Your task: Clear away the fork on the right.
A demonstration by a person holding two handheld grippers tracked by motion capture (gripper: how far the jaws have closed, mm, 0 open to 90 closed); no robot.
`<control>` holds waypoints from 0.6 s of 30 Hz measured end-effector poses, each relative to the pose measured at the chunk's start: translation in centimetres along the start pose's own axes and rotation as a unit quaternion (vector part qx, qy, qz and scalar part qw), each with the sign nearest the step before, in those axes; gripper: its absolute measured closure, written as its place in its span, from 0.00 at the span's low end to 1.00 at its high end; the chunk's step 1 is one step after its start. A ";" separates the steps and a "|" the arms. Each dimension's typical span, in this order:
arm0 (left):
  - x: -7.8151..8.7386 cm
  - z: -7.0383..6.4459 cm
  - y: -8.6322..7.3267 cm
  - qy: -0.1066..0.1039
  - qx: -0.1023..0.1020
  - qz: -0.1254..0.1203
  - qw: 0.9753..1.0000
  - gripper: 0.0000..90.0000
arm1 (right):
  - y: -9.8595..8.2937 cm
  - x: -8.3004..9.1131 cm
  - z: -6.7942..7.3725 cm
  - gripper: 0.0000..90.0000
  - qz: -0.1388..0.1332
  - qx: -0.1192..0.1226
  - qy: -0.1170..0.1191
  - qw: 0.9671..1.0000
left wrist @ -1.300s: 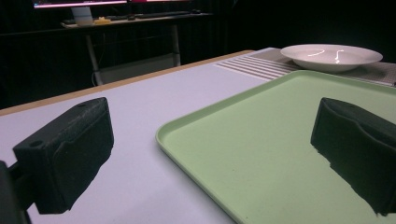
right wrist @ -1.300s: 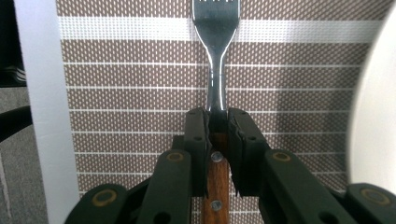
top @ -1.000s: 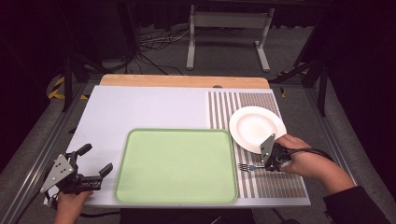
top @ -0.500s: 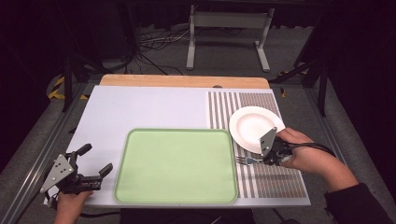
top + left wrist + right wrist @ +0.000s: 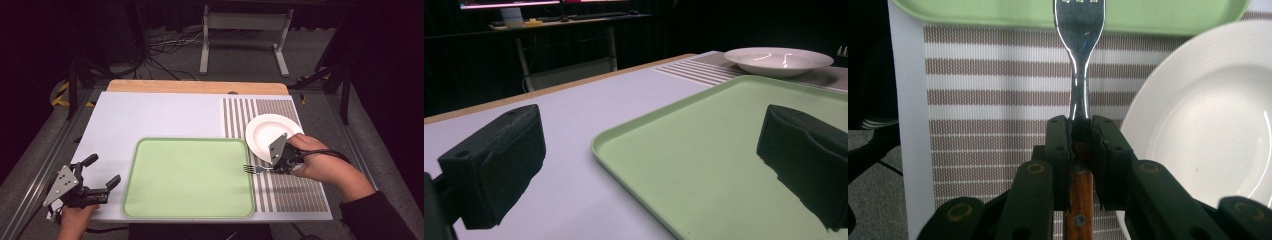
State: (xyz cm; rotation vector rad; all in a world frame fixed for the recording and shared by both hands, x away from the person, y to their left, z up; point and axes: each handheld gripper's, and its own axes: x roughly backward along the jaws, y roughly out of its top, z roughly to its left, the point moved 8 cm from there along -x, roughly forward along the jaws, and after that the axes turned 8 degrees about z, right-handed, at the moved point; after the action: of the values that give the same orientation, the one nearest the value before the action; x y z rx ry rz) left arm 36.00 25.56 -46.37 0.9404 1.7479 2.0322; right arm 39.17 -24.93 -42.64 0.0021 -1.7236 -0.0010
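Glossy white plate (image 5: 1218, 125); polished metal fork (image 5: 1079, 45) with wooden handle; matt green tray (image 5: 190, 177); woven striped placemat (image 5: 998, 110).

I'm in what looks like a lab. Black surroundings, floor cables (image 5: 165, 45), a metal stand (image 5: 243, 35) beyond my table (image 5: 150, 115).

Dark room, grey floor (image 5: 165, 60), metal stand (image 5: 243, 31), loose cables (image 5: 162, 46).

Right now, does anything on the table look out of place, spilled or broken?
Nothing stands out. The green tray and white plate lie flat and bare, and the fork is clamped straight in the right gripper.
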 end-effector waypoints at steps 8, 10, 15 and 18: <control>0.0 0.0 0.0 0.000 -0.001 -0.001 1.000 0.00 | 2.6 0.5 -0.4 0.88 -0.005 0.010 -0.006 1.000; 0.0 0.0 0.0 0.000 -0.001 -0.001 1.000 0.00 | 3.3 0.6 -0.5 0.88 -0.012 0.011 -0.011 1.000; 0.0 0.0 0.0 -0.001 -0.001 0.000 1.000 0.00 | 4.8 0.7 -0.6 0.88 -0.019 0.010 -0.011 1.000; 0.0 0.0 0.0 -0.002 -0.001 0.000 1.000 0.00 | 5.3 0.7 -0.6 0.88 -0.022 0.012 -0.013 1.000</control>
State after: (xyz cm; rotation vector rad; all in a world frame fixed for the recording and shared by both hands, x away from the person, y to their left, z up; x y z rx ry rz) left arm 36.00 25.56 -46.35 0.9420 1.7437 2.0308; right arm 39.66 -19.64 -41.89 0.0587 -1.7485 -0.0132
